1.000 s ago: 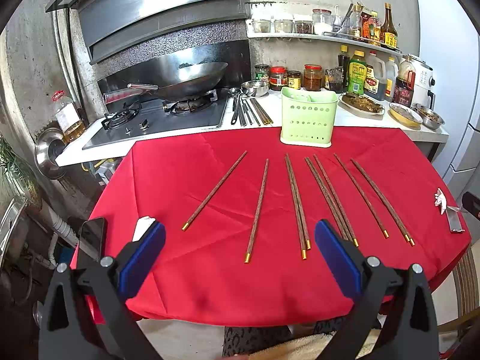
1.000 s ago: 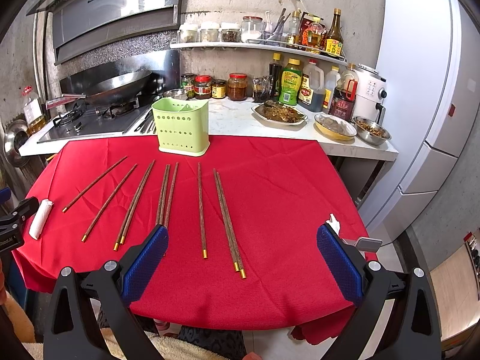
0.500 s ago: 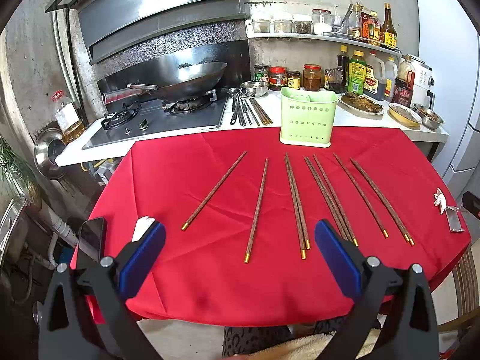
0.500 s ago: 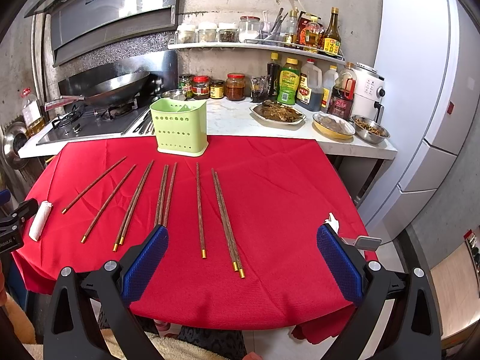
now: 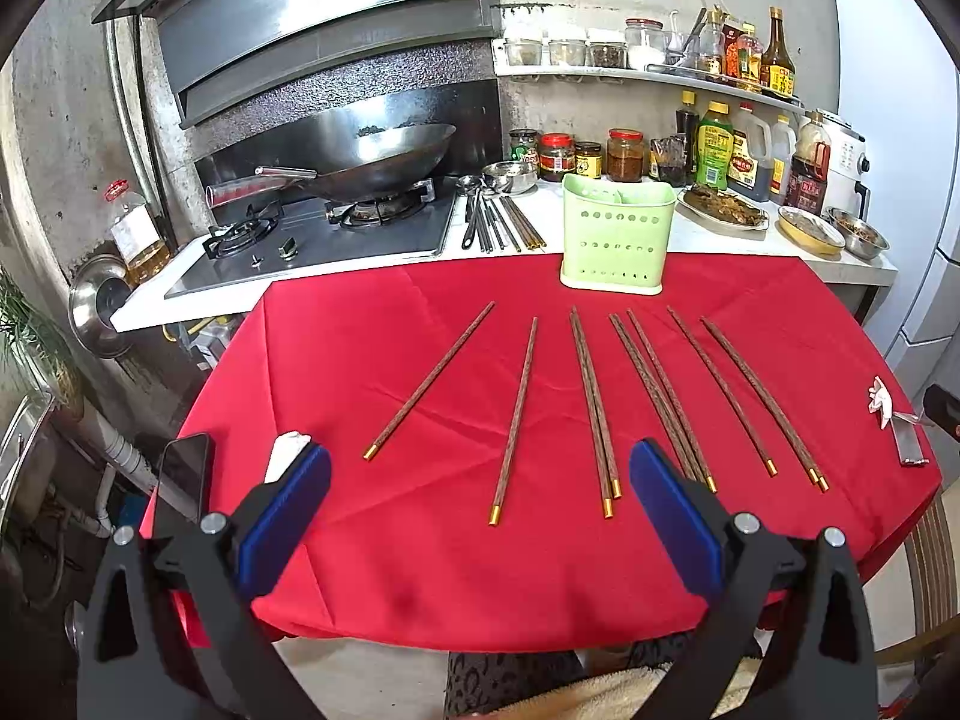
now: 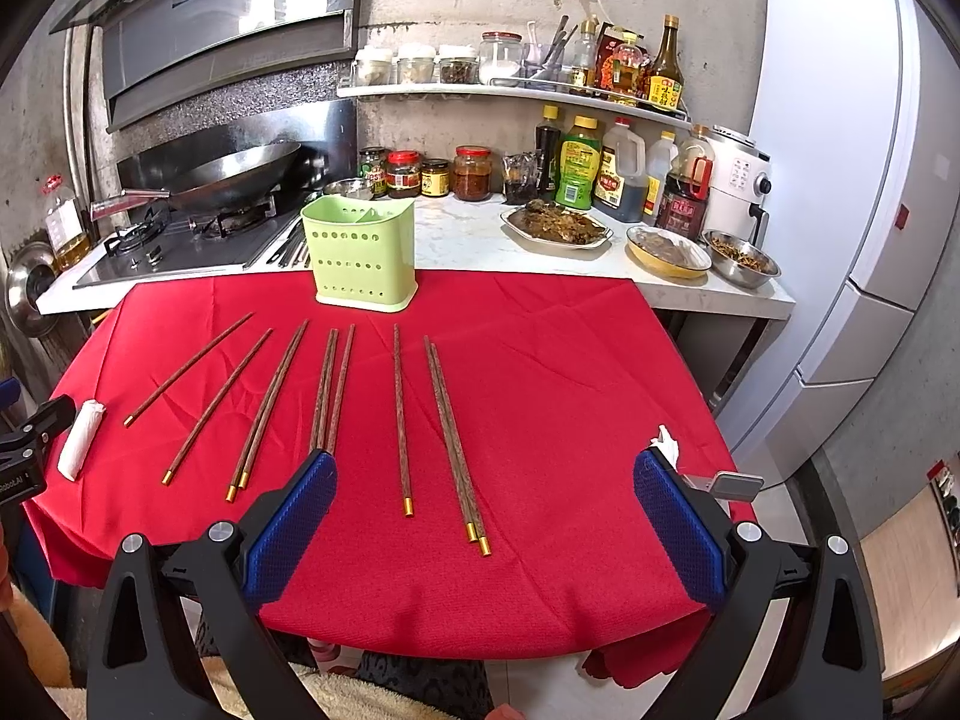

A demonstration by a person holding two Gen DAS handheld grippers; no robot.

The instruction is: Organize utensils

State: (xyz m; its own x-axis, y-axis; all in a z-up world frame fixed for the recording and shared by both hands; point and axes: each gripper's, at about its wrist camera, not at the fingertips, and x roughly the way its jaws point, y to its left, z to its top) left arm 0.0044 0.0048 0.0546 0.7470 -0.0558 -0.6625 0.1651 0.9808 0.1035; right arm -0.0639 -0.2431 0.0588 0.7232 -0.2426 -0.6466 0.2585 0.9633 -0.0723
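Both pairs of jaws stand spread wide with nothing between them: the left gripper (image 5: 480,516) hangs over the near edge of the red tablecloth (image 5: 372,540), and the right gripper (image 6: 486,525) does the same further along that edge.

The chopsticks (image 5: 591,408) lie loose on the cloth in a fan, brown with gold tips pointing toward the cameras. In the left wrist view, two singles sit at about 10 and 11 o'clock from the middle of the fan, a touching pair at the centre, then a crossed pair, a single and another pair toward 2 o'clock. In the right wrist view the same chopsticks (image 6: 401,420) spread from 9 o'clock to the centre of the picture.

The pale green utensil holder (image 5: 615,240) stands upright at the far edge of the cloth, at 12 o'clock from the fan, apart from the chopstick ends; in the right wrist view the holder (image 6: 360,252) sits just left of centre.

Further out, a rolled white cloth (image 6: 81,441) lies at 9 o'clock on the tablecloth, and a phone (image 5: 183,474) rests at its left edge. Behind, a wok (image 5: 372,162) sits on the gas stove (image 5: 336,228), with metal utensils (image 5: 492,222) on the counter at the holder's 10 o'clock.
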